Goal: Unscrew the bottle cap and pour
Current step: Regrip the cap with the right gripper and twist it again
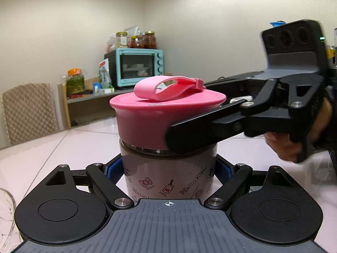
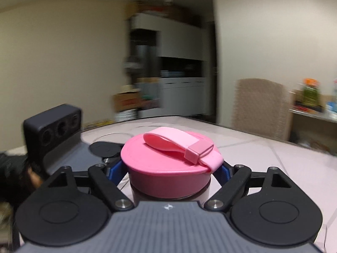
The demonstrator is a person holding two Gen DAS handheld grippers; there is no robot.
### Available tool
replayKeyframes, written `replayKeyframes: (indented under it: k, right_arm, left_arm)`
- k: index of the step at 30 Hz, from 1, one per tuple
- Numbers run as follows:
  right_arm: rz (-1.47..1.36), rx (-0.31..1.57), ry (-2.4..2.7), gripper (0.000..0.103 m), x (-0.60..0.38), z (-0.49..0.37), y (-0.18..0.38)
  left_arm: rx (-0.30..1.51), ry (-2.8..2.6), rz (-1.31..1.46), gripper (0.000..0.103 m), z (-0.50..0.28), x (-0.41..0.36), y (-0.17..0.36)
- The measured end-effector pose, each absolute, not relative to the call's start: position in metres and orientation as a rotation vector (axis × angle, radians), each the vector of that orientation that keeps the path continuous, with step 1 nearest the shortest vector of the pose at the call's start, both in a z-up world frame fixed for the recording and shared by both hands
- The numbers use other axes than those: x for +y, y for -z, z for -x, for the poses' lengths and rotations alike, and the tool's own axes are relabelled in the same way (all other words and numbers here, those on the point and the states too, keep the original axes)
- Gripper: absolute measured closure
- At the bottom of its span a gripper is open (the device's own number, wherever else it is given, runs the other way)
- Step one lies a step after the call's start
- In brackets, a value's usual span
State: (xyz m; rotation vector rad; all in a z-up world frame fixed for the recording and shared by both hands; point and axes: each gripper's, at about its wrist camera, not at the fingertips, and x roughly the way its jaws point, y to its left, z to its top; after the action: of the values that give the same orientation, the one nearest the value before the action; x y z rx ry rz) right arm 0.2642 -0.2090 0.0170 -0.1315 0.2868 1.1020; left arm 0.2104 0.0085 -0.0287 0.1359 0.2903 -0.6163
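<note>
Left gripper (image 1: 168, 171) is clamped on the bottle (image 1: 168, 175) w/ blue pads on both sides of its printed body. Bottle stands upright on the white tiled table (image 1: 63, 147), dark liquid inside. Right gripper (image 2: 171, 168) is closed around the pink cap (image 2: 168, 168), which sits on the bottle neck; in the left wrist view one black finger (image 1: 195, 135) presses the cap's (image 1: 145, 122) side. A pink strap (image 2: 179, 145) loops across the cap top. Clear glass (image 1: 6, 210) at the near left edge, prob. a cup. Farther back: padded chair (image 1: 29, 111), shelf w/ teal toaster oven (image 1: 139, 67) and jars (image 1: 137, 40).
</note>
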Motion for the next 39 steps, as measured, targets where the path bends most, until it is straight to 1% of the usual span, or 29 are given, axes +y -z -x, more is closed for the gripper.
replayKeyframes:
  k: [4,5,6,10,12,21,31,37,38,39]
  right_arm:
    - [0.134,0.289,-1.149,0.017,-0.211,-0.269,-0.021]
    - [0.128,0.288,-1.121,0.014,-0.211,-0.265,-0.022]
    - [0.122,0.286,-1.089,0.009,-0.21,-0.261,-0.022]
    - [0.089,0.276,-0.939,0.007,-0.207,-0.234,-0.026]
    - [0.069,0.28,-0.884,0.004,-0.205,-0.225,-0.027]
    - [0.059,0.271,-0.656,0.004,-0.182,-0.2,-0.029]
    - [-0.007,0.274,-0.552,0.005,-0.162,-0.204,-0.016]
    - [0.007,0.284,-0.488,0.006,-0.15,-0.205,-0.013]
    - [0.012,0.284,-0.485,0.009,-0.149,-0.205,-0.013]
    - [0.018,0.285,-0.481,0.016,-0.148,-0.205,-0.012]
  left_arm:
    - [0.291,0.618,-0.131,0.014,-0.21,0.009,0.028]
    - [0.292,0.618,-0.131,0.014,-0.21,0.009,0.028]
    - [0.292,0.618,-0.13,0.014,-0.21,0.01,0.028]
    - [0.292,0.618,-0.13,0.014,-0.21,0.009,0.028]
    - [0.292,0.618,-0.13,0.013,-0.209,0.008,0.028]
    - [0.292,0.618,-0.13,0.013,-0.209,0.01,0.027]
    - [0.292,0.618,-0.13,0.013,-0.209,0.01,0.027]
    - [0.292,0.618,-0.13,0.013,-0.208,0.01,0.027]
    - [0.292,0.619,-0.13,0.013,-0.208,0.01,0.027]
    - [0.293,0.619,-0.13,0.013,-0.208,0.01,0.027]
